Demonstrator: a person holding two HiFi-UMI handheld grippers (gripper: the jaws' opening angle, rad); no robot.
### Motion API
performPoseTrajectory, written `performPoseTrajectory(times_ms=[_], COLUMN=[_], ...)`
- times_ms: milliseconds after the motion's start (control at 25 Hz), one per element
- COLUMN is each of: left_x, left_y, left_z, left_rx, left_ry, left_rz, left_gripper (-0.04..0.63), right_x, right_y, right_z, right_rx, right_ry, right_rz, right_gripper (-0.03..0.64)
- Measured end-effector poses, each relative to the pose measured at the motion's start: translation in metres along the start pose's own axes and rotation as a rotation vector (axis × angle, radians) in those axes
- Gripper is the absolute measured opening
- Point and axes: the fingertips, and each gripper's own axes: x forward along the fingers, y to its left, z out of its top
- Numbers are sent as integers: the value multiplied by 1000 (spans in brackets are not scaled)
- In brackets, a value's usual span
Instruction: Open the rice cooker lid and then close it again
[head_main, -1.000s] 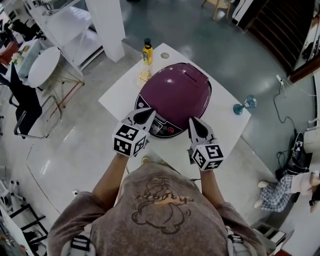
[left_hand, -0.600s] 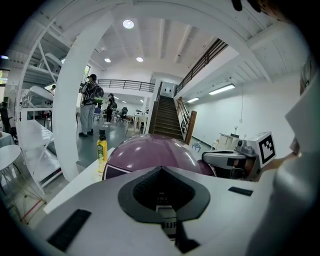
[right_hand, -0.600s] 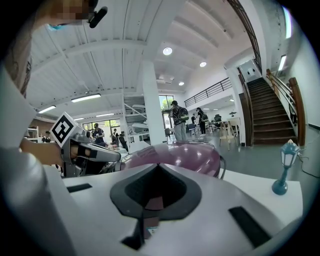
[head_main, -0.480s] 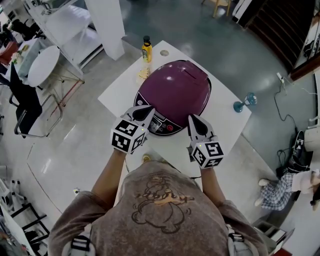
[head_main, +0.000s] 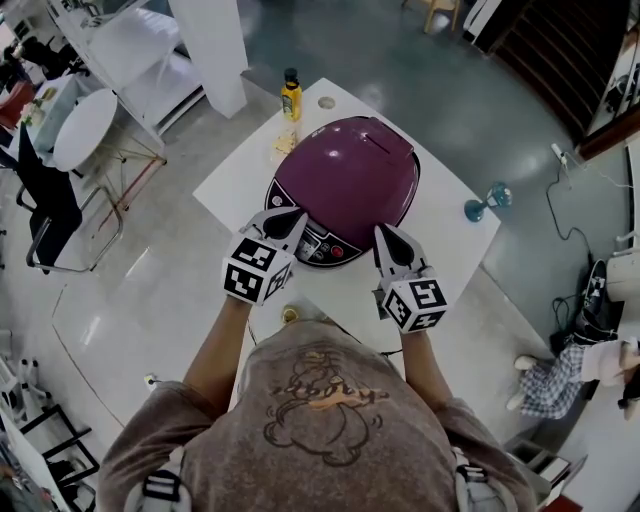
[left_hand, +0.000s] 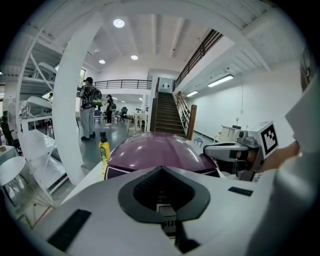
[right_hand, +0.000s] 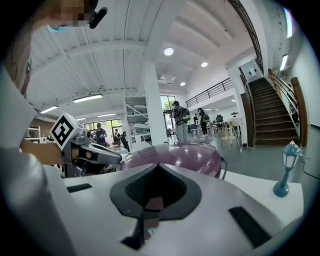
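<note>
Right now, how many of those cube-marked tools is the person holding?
2. The left gripper sits at the front left of the purple rice cooker, and the right gripper at its front right, both over the white table. None seems hidden.

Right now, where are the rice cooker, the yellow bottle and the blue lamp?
Rice cooker (head_main: 345, 175): head view, middle of its purple lid.
Bottle (head_main: 291, 102): head view, its yellow body.
Lamp (right_hand: 291, 150): right gripper view, its top.

The right hand-held gripper, jaws together and empty, faces the purple rice cooker.
</note>
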Motion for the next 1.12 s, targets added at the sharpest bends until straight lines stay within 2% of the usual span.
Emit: performPoseTrajectory(times_ms=[160,360,520,1120], left_x=[-1,-2,-3,-2], left_y=[0,0,0,-1], left_z=[4,5,4,5], left_rx=[-26,-8,-35,-62], left_ry=[-42,-85,-79,-67], left_rz=[4,53,45,36], left_gripper=[20,20,20,20], right_x=[-1,0,-3,-11], right_y=[0,0,0,-7], right_z=[1,1,9,64], right_rx=[-3,-9,-7,-42], right_ry=[6,12,-15,-109], right_rz=[3,11,15,30], right_gripper=[3,3,3,3])
